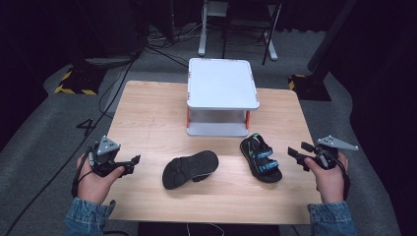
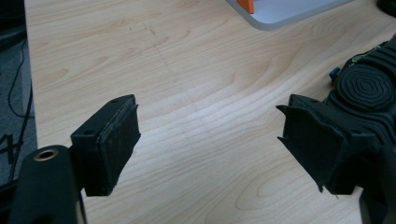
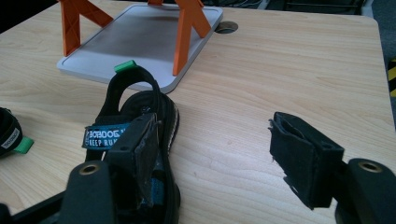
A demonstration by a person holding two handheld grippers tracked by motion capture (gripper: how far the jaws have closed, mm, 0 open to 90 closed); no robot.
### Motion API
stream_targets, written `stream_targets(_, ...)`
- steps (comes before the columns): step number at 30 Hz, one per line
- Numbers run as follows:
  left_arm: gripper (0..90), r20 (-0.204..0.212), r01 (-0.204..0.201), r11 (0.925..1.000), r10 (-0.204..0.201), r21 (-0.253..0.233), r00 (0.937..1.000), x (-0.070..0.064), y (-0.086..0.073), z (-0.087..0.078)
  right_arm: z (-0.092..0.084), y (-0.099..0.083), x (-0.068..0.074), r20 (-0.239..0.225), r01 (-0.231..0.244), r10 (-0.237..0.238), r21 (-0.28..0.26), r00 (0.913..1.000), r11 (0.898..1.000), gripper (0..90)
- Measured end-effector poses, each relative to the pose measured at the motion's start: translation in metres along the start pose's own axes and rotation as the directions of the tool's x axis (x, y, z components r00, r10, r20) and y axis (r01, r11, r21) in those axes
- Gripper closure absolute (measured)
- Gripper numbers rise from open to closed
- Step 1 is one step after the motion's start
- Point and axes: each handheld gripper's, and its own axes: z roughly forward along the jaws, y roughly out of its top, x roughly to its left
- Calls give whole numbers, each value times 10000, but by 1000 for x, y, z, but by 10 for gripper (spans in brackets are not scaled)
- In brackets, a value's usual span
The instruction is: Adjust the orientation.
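- Two sandals lie on the table (image 1: 147,108), near its middle: one upright (image 1: 260,159) at the right, one sole-up (image 1: 191,169) at the left.
- The right gripper (image 1: 298,153) is just beside the upright sandal, jaws wide apart, holding nothing.
- The left gripper (image 1: 132,164) is near the overturned sandal, jaws apart, empty.
- One white shelf (image 1: 223,83) stands behind.

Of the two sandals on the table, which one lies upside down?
The left sandal, nearer the left gripper, shows its black tread sole upward. The right sandal sits upright, blue straps up.
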Motion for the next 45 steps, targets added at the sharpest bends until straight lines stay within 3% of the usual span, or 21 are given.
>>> stream_targets(11,182,324,94,9999,-92,-46,9994,-6,2,4,1,0,4,-133,68,-66,171,9999,9998,333)
stream_targets(14,161,618,-173,9991,196,-377,9979,-12,5,8,1,-1,6,-140,95,-91,230,9999,9997,333)
stream_targets(17,158,1223,-317,9989,359,-357,9918,-21,9,13,0,-1,7,-125,127,-124,229,9998,9997,333)
stream_targets(23,158,1940,-311,9974,432,-649,9801,-36,14,23,-2,-5,5,-126,1,2,265,9999,9996,333)
stream_targets(26,158,2141,-286,9970,434,-717,9759,-44,16,28,-4,-7,3,-97,-65,68,278,9999,9996,333)
stream_targets(31,159,2467,-796,9946,936,-662,9645,-62,18,40,-6,-10,4,-91,-113,116,327,9999,9994,333)
stream_targets(36,161,2627,-704,9946,883,-769,9608,-70,17,51,-7,-12,4,-70,-123,126,318,9999,9994,328)
stream_targets(40,159,2977,-545,9955,753,-773,9517,-78,15,62,-6,-14,5,-50,-99,101,384,9999,9992,329)
stream_targets(45,162,2986,-947,9946,1029,-417,9488,-86,15,76,-7,-17,6,-100,-81,86,498,9999,9987,329)
